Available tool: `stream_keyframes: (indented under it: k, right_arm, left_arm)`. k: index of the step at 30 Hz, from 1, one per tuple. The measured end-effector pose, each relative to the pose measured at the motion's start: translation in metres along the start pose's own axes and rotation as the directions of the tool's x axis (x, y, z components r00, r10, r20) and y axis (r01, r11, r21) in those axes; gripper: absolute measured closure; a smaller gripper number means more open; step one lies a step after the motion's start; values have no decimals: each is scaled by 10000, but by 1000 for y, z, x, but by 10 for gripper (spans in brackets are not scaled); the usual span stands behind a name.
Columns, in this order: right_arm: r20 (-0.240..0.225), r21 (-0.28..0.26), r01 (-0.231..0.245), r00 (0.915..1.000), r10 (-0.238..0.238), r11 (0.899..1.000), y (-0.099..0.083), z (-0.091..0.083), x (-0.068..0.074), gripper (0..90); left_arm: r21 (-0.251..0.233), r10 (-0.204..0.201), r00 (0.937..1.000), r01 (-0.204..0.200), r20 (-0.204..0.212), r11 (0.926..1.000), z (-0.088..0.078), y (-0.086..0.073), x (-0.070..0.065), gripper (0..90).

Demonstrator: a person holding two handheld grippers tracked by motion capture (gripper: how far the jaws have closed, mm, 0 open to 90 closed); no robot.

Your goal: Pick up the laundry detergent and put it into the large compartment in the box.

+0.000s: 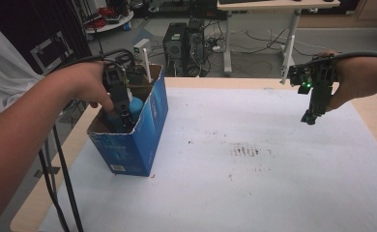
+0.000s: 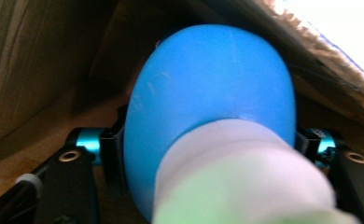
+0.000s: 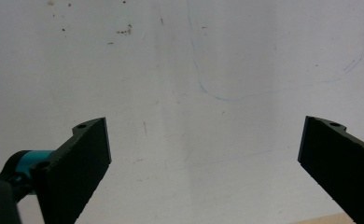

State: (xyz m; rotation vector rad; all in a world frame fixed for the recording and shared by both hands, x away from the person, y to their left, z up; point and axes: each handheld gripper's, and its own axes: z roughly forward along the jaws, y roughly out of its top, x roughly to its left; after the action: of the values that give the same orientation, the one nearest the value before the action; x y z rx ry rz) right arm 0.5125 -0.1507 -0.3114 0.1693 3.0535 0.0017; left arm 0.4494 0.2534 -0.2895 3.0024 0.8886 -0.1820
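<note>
Left gripper [image 1: 123, 113] reached down into the open blue cardboard box [image 1: 143, 140] at the table's [image 1: 273, 193] left, jaws clamped on a smooth blue bottle [image 2: 208, 102] with a pale cap [image 2: 245, 186] — glossy, rounded, right gripper [image 3: 203, 163] hovered far right, jaws spread wide — nothing held.

The high view looks forward and down across the worktop [image 1: 254, 193], taking in both forearms. The left gripper view rides on the left hand-held gripper [image 1: 123, 113], pointed into a blue cardboard box [image 1: 128, 150], pressed close to a blue bottle [image 2: 208, 107] between its jaws. The right gripper view rides on the right hand-held gripper [image 1: 311, 116], facing down at the white sheet [image 3: 180, 84] below it, which the high view shares.
</note>
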Motion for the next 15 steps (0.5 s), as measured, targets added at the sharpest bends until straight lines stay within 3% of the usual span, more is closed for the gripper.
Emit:
stream_keyframes:
  k: [10, 15]
  right_arm:
    - [-6, 1, 16, 10000, -16, 10000, -1, 1, -1, 15]
    - [-1, -96, 2, 10000, -2, 10000, 0, 0, -2, 15]
  left_arm:
    - [105, 9, 10000, -9, -72, 9999, -9, 2, -1, 274]
    - [-23, -205, 9997, 205, -157, 9998, -18, 0, 0, 262]
